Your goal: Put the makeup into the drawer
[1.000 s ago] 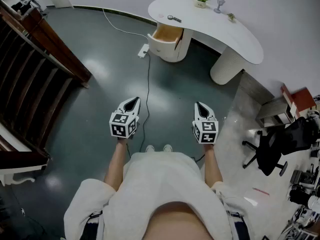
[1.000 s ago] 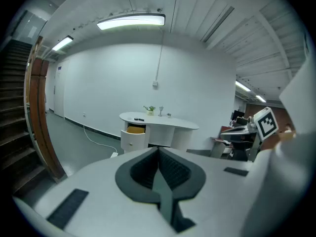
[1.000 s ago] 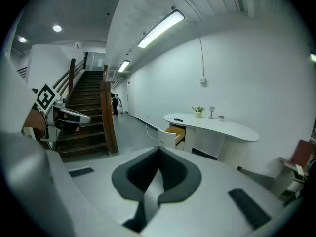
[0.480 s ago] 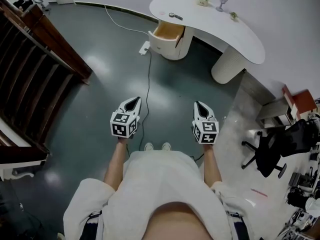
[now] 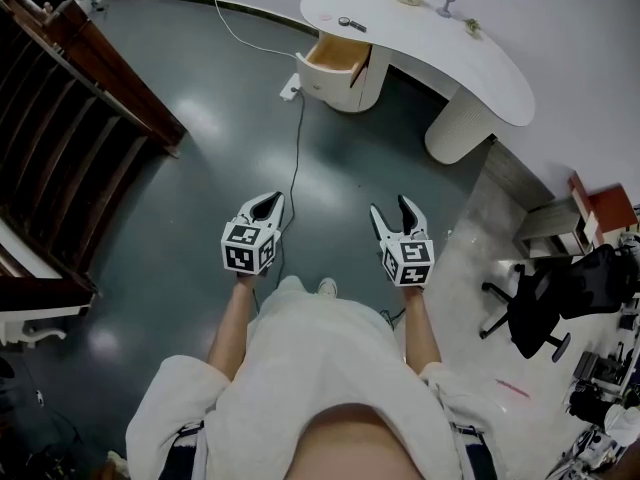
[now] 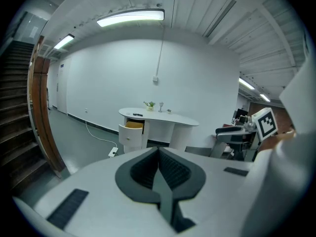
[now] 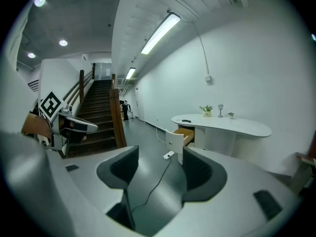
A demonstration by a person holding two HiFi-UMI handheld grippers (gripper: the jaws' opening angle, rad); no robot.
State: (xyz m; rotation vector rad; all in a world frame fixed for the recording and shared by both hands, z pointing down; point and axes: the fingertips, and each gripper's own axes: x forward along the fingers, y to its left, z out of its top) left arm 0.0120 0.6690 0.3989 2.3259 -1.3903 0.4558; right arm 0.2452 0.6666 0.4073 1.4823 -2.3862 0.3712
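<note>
While the left hand-held gripper (image 5: 268, 201) is pressed together, the right hand-held gripper (image 5: 391, 209) has just spread wide, apparently empty.

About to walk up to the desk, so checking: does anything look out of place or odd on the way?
A loose cable trails across the floor from the power strip by the desk toward the person's feet, a likely trip risk. The drawer stands open, as the task needs.

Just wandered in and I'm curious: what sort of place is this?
Likely an office lobby or hall: a curved white desk with one drawer open, a wooden staircase, and a black office chair across a bare floor.
</note>
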